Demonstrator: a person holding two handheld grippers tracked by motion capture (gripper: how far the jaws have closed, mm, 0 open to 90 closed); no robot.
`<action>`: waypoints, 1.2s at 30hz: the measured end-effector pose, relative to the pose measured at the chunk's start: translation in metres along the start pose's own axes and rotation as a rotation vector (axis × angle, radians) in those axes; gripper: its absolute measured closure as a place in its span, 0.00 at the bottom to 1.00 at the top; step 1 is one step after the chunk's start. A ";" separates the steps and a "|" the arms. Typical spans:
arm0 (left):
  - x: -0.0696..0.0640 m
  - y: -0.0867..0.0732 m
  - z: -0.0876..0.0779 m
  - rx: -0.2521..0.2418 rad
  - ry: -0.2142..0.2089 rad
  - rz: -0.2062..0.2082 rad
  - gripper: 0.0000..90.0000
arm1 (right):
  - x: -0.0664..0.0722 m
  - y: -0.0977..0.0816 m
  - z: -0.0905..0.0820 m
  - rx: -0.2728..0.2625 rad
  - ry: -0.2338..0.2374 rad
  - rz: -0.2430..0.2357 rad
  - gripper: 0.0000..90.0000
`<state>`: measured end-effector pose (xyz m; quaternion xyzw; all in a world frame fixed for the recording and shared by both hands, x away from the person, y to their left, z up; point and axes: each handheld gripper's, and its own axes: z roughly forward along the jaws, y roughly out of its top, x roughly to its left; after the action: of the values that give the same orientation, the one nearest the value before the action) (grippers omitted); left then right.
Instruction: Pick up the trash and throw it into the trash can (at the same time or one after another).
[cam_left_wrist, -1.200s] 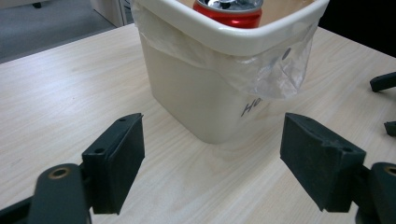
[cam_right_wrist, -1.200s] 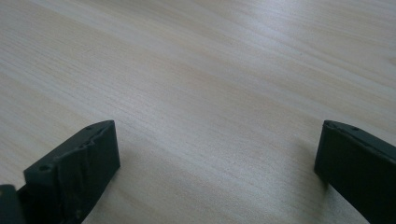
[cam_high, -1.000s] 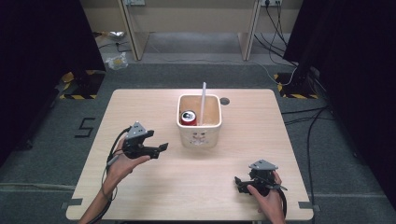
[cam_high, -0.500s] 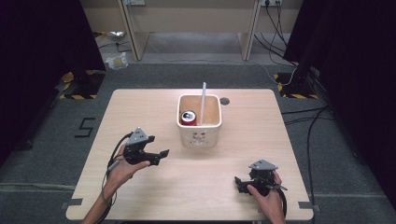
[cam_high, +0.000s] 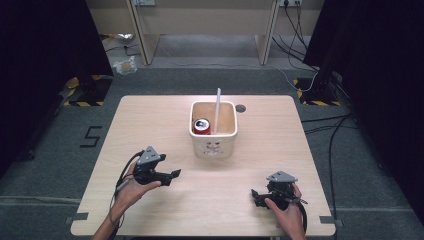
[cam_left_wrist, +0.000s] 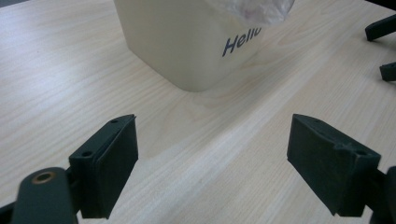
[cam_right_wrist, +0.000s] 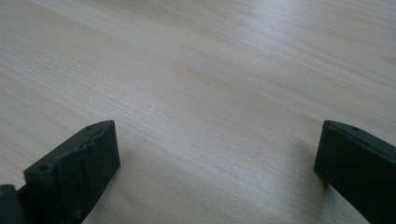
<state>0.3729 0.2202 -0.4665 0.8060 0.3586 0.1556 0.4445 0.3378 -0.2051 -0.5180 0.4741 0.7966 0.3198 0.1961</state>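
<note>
While plastic (cam_left_wrist: 252, 9) is cropped, the bin (cam_left_wrist: 187, 42) reads "Hello".

Table (cam_high: 150, 115): pale wood-grain top, smooth, with a soft sheen.
Bin (cam_high: 214, 147): cream plastic, smooth and matt, dark printed lettering on its wall.
Can (cam_high: 201, 125): glossy red metal.
Left gripper (cam_left_wrist: 212, 163): matt black plastic jaws.
Right gripper (cam_right_wrist: 219, 168): matt black plastic jaws, slightly rough pad edges.
</note>
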 end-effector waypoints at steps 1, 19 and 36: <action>0.000 -0.002 0.000 0.007 -0.001 0.004 0.18 | 0.000 0.000 0.000 0.000 0.000 0.000 0.00; -0.006 -0.032 0.011 0.084 0.005 0.014 0.18 | 0.000 0.000 0.000 -0.001 0.000 -0.002 0.00; -0.006 -0.051 0.010 0.124 0.032 0.016 0.18 | 0.000 0.000 0.000 0.000 0.000 -0.001 0.00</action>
<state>0.3517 0.2276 -0.5142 0.8322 0.3682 0.1493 0.3867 0.3379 -0.2052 -0.5180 0.4736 0.7968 0.3197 0.1966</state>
